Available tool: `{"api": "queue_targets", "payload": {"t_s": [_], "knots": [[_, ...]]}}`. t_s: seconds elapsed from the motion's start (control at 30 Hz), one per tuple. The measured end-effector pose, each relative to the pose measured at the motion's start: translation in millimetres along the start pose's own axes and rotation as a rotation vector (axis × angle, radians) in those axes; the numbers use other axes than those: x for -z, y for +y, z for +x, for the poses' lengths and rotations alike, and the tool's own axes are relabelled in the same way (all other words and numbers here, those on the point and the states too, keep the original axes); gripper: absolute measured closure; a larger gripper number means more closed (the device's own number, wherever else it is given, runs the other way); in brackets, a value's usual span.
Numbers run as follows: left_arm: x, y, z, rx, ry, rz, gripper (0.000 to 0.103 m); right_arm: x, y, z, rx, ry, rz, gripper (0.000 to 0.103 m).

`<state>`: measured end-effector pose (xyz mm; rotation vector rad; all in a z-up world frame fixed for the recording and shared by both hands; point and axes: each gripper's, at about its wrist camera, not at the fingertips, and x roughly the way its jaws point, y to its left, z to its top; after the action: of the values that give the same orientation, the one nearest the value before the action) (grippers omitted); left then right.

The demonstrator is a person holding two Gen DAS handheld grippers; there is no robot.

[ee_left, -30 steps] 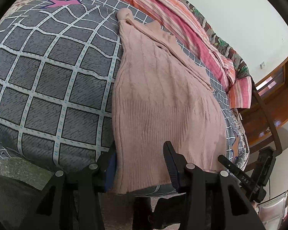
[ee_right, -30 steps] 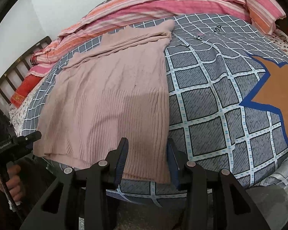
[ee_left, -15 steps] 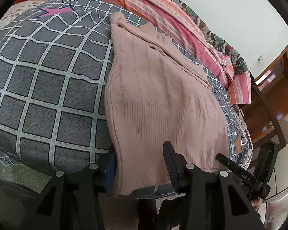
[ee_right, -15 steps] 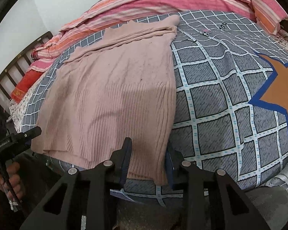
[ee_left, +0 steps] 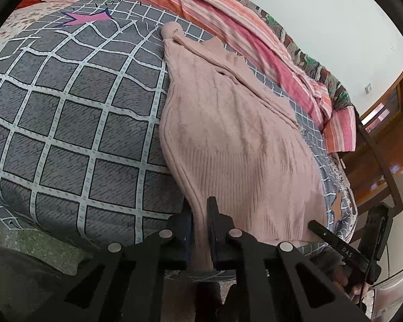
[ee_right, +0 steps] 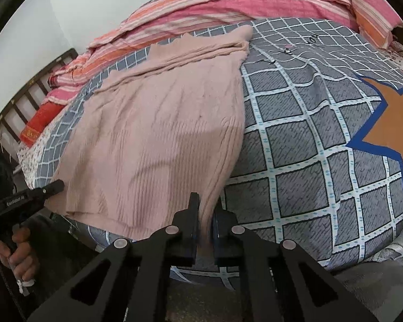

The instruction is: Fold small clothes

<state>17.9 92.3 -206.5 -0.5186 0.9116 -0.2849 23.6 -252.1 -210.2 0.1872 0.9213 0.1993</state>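
Observation:
A pink knitted sweater [ee_left: 228, 139] lies flat on the grey checked bed cover [ee_left: 67, 134], its ribbed hem at the near edge of the bed. In the left wrist view my left gripper [ee_left: 200, 210] has its jaws closing on the hem's left corner, with the knit pinched between the pads. In the right wrist view the sweater [ee_right: 161, 134] spreads up and to the left. There my right gripper [ee_right: 207, 206] has its jaws closing on the hem's right corner, and the fabric bunches between its pads.
A striped pink and orange blanket [ee_right: 228, 5] is heaped along the far side of the bed. Wooden furniture [ee_left: 384, 161] stands to the right of the bed. A slatted bed end [ee_right: 27, 99] and a red cushion [ee_right: 40, 123] are at the left. A hand [ee_right: 16, 252] holds the left gripper's handle.
Both grippers' jaws have come together on the hem corners they were straddling. The knit between them is now pulled into narrow bunches. Neither hand has shifted.

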Motion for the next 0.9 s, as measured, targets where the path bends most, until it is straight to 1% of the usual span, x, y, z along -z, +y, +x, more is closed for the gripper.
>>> {"api": "queue_targets", "payload": {"t_s": [0.1, 0.2, 0.27, 0.37, 0.43, 0.5, 0.53, 0.6, 0.7, 0.77, 0.83, 0.9], "knots": [[1, -2, 2, -0.025, 0.011, 0.013, 0.092, 0, 2, 3, 0.002, 0.009, -0.006, 0.09], [2, -2, 5, -0.04, 0.028, 0.003, 0.092, 1, 2, 3, -0.002, 0.013, -0.006, 0.09], [2, 1, 5, -0.037, 0.031, -0.01, 0.092, 1, 2, 4, -0.004, 0.013, -0.006, 0.09], [2, 3, 4, -0.02, 0.028, -0.016, 0.092, 2, 5, 1, -0.019, -0.004, -0.02, 0.096], [2, 3, 3, -0.004, 0.024, -0.01, 0.092, 2, 7, -2, -0.036, -0.02, -0.033, 0.097], [0, 3, -6, 0.003, -0.019, 0.004, 0.096, 1, 7, -8, -0.06, -0.042, -0.032, 0.097], [-2, 5, -13, 0.022, -0.053, -0.002, 0.096, 1, 5, -14, -0.071, -0.073, -0.023, 0.097], [-6, 13, -21, 0.084, -0.077, -0.043, 0.096, 0, 2, -27, -0.1, -0.132, -0.01, 0.098], [-15, 27, -32, 0.167, -0.106, -0.128, 0.096, -4, -5, -39, -0.131, -0.177, 0.035, 0.098], [-21, 33, -41, 0.212, -0.128, -0.161, 0.096, -10, -13, -48, -0.154, -0.202, 0.088, 0.098], [-31, 39, -52, 0.248, -0.16, -0.19, 0.097, -18, -18, -58, -0.197, -0.232, 0.127, 0.098], [-40, 41, -60, 0.266, -0.177, -0.208, 0.097, -25, -23, -66, -0.233, -0.257, 0.154, 0.098]]}}
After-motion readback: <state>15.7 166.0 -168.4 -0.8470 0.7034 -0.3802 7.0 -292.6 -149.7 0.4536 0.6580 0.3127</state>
